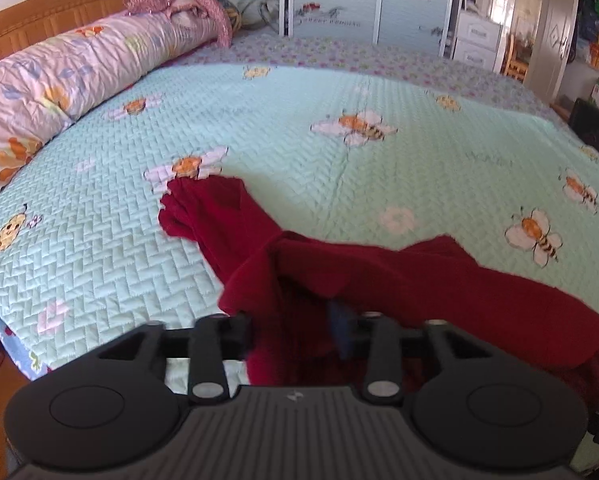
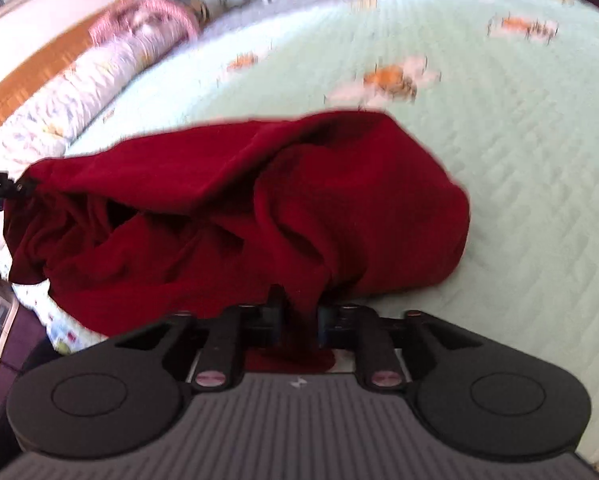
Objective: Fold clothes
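Across the whole scene spreads the bed's pale green quilt (image 1: pixel 283 120), stitched in a zigzag and printed with bees, and everything else is best placed against it. Along the quilt's far left edge lies a rolled floral duvet (image 1: pixel 79 68), with a pink knitted piece (image 1: pixel 179 0) heaped at its far end against the orange headboard (image 1: pixel 39 16). On the quilt's near side, close to the bed edge, sits the red garment (image 2: pixel 259 208), bunched and rumpled rather than flat; in the left wrist view one sleeve with a ribbed cuff trails away from the heap toward the quilt's middle. It looks like a soft, thick knit: light, limp, likely to sag and drag along the quilt when lifted, not slippery and in no way fragile. Good places to take hold would be firm edges such as the hem, shoulder seams or the cuff, so the cloth can be spread before folding. The left gripper (image 1: pixel 299 332) has its jaws standing apart with red cloth lying loosely between them, not visibly pressed. The right gripper (image 2: pixel 297 320) has its jaws drawn close on a fold of the garment at the heap's near edge, and appears to pinch it.
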`<state>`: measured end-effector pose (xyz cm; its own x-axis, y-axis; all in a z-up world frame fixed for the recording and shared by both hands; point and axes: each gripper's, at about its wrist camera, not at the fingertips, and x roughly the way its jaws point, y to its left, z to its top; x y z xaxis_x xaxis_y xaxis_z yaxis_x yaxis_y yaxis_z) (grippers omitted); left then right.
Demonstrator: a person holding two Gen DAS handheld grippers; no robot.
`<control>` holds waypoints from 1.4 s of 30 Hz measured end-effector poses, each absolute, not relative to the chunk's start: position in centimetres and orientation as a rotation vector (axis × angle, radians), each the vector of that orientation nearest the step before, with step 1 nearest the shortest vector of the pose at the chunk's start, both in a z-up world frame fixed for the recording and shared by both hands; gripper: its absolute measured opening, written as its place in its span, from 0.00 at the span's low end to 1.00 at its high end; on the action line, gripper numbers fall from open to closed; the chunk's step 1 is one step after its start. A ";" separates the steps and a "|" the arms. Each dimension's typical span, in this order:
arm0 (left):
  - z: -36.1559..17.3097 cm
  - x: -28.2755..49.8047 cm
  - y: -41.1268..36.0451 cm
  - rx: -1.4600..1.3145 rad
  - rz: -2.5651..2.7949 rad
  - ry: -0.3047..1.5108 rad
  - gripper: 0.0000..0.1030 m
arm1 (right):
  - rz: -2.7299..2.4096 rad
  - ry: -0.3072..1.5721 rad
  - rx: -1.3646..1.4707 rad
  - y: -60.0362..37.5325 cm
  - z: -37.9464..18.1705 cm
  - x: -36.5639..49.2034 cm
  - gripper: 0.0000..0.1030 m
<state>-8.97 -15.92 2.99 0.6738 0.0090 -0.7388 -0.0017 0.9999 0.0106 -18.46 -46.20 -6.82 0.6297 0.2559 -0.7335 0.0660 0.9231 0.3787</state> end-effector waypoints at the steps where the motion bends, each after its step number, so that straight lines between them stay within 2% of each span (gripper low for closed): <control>1: 3.1 -9.1 -15.7 0.008 0.014 0.839 0.52 | 0.102 0.888 0.428 -46.6 -6.6 -18.8 0.42; 2: 3.3 -9.3 -15.2 -0.010 0.013 0.841 0.52 | 0.093 0.876 0.465 -47.1 -6.4 -19.3 0.55; 3: 3.6 -9.5 -14.7 -0.035 0.010 0.841 0.54 | 0.085 0.866 0.491 -47.7 -6.2 -19.9 0.63; 8: 4.8 -11.4 -11.8 -0.210 -0.104 0.838 0.55 | 0.068 0.840 0.554 -49.5 -5.0 -22.3 0.63; 13: 5.0 -13.1 -14.1 -0.047 -0.164 0.888 0.55 | 0.094 0.879 0.342 -46.2 -2.7 -21.7 0.64; 15: 5.0 -13.4 -15.2 -0.014 -0.161 0.938 0.56 | 0.103 0.920 0.271 -44.0 -1.8 -20.7 0.72; 20: 4.4 -13.5 -16.9 -0.003 -0.153 1.052 0.62 | 0.146 0.981 0.205 -39.6 0.3 -18.4 0.76; 28: 1.9 -13.4 -18.5 0.096 -0.098 1.162 0.63 | 0.123 1.028 0.117 -34.9 1.6 -16.4 0.78; 42: 0.9 -13.5 -19.0 0.151 -0.098 1.184 0.63 | 0.118 1.034 0.077 -33.3 1.1 -16.3 0.78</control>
